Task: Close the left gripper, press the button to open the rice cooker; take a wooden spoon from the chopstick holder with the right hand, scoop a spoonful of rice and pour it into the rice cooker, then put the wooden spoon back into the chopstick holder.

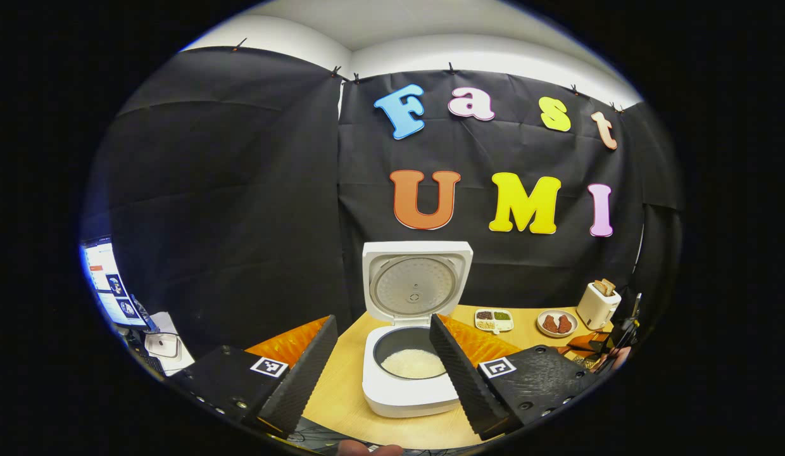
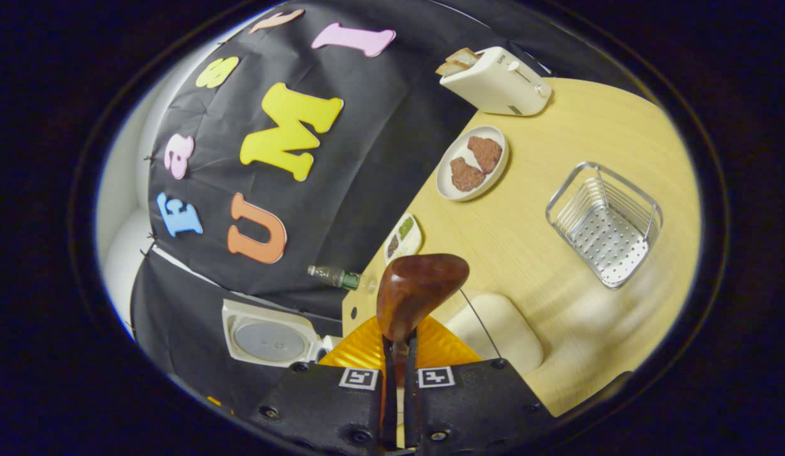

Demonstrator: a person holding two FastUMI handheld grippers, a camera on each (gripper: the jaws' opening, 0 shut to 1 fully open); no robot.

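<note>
In the left gripper view the white rice cooker (image 1: 405, 396) stands on the wooden table with its lid (image 1: 418, 282) raised upright. White rice (image 1: 413, 363) lies in its dark inner pot. My left gripper (image 1: 383, 324) is open, its fingers spread either side of the cooker and short of it. In the right gripper view my right gripper (image 2: 399, 354) is shut on the handle of the wooden spoon (image 2: 421, 288), whose brown bowl sticks out ahead, tilted over the table. The wire chopstick holder (image 2: 604, 225) stands apart to the right. The cooker's raised lid (image 2: 269, 340) shows at lower left.
A white toaster (image 2: 497, 79) with bread, a plate of brown meat (image 2: 471, 163), a small divided dish (image 2: 403, 237) and a lying bottle (image 2: 334, 277) sit along the table's back. A pale rounded container (image 2: 503, 332), blurred, lies just beside the spoon. A monitor (image 1: 111, 285) stands at far left.
</note>
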